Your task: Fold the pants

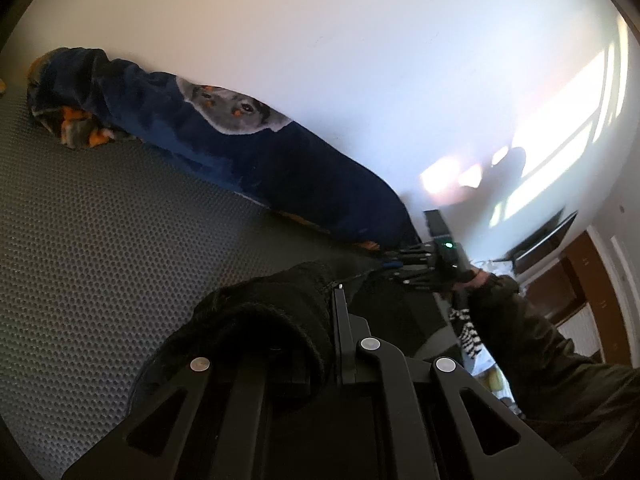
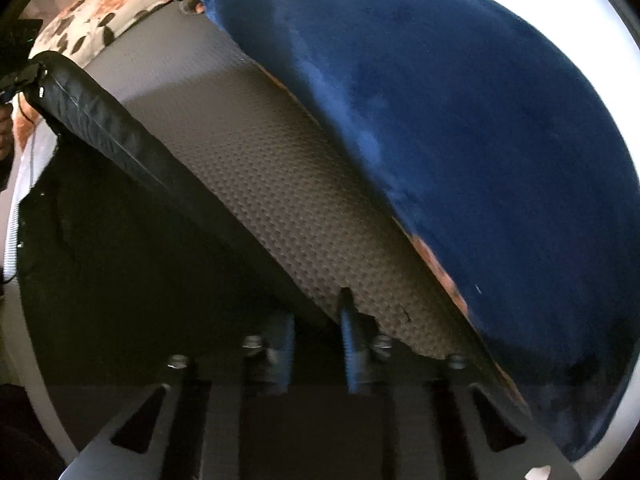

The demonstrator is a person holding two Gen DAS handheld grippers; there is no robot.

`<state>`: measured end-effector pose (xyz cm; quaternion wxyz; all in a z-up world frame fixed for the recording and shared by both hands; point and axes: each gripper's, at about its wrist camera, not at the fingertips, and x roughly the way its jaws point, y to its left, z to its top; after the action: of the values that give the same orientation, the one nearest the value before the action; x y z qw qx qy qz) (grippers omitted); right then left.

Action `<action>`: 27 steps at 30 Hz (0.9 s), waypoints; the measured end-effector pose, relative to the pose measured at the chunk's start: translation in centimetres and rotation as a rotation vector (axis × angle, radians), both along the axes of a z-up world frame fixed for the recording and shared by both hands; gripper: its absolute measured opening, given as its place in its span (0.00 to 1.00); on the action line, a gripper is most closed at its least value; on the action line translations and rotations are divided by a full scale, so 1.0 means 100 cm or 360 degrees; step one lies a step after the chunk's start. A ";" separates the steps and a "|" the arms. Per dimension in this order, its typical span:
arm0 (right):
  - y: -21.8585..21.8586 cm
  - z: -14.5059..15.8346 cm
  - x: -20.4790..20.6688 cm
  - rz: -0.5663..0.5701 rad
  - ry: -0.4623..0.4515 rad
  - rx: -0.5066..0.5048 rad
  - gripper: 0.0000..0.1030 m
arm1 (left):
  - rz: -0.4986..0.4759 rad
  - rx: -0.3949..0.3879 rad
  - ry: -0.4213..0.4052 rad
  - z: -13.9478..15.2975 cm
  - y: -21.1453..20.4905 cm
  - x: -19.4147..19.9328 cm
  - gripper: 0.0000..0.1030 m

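Black pants lie along the near edge of a grey dimpled mat, held at two places. Left claw: fingers together, clamped on a bunched end of the pants, the cloth piled over its left finger. Right claw: pointed steeply down at the mat's edge, its blue-ribbed fingers close together; the dark cloth sits at and below them, but blur and shadow hide the contact, so whether they pinch the pants cannot be told. In the right wrist view a seamed edge of the pants runs taut from the left claw toward the lower frame. A rolled blue fleece blanket lies along the far side of the mat, against a white wall; a floral cushion shows beyond the mat's end.

Risks, as judged. If the right claw has caught only a thin layer or nothing, a lift would leave that end on the mat and the fold would come out skewed. The bunched left grip may hold several layers unevenly, so the legs may not line up. Carrying the cloth far toward the blanket could snag or drag it.
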<state>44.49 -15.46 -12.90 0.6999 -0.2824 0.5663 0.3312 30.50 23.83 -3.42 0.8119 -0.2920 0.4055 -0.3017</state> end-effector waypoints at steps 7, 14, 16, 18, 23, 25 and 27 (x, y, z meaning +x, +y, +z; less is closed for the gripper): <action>-0.018 0.050 -0.061 -0.0139 -0.0321 0.0041 0.08 | -0.0023 0.0075 0.0039 0.008 0.003 -0.015 0.08; -0.033 0.092 -0.170 -0.0254 -0.0466 0.0060 0.08 | -0.0170 0.0212 0.0000 0.026 -0.003 -0.068 0.09; -0.035 0.091 -0.202 -0.0286 -0.0441 0.0078 0.07 | -0.0210 0.0245 0.0013 0.025 -0.005 -0.086 0.09; -0.038 0.090 -0.237 -0.0316 -0.0436 0.0097 0.07 | -0.0238 0.0268 0.0027 0.022 -0.006 -0.104 0.09; -0.042 0.072 -0.294 -0.0385 -0.0333 0.0154 0.07 | -0.0305 0.0370 0.0089 0.006 -0.006 -0.148 0.12; -0.040 0.061 -0.309 -0.0415 -0.0289 0.0180 0.07 | -0.0321 0.0427 0.0123 -0.005 -0.006 -0.164 0.13; -0.036 0.045 -0.323 -0.0427 -0.0246 0.0171 0.06 | -0.0332 0.0471 0.0170 -0.017 -0.006 -0.176 0.14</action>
<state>12.18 -19.03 -8.37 0.7935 -0.1911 0.5248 0.2419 12.91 23.21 -5.17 0.7877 -0.1412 0.5161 -0.3054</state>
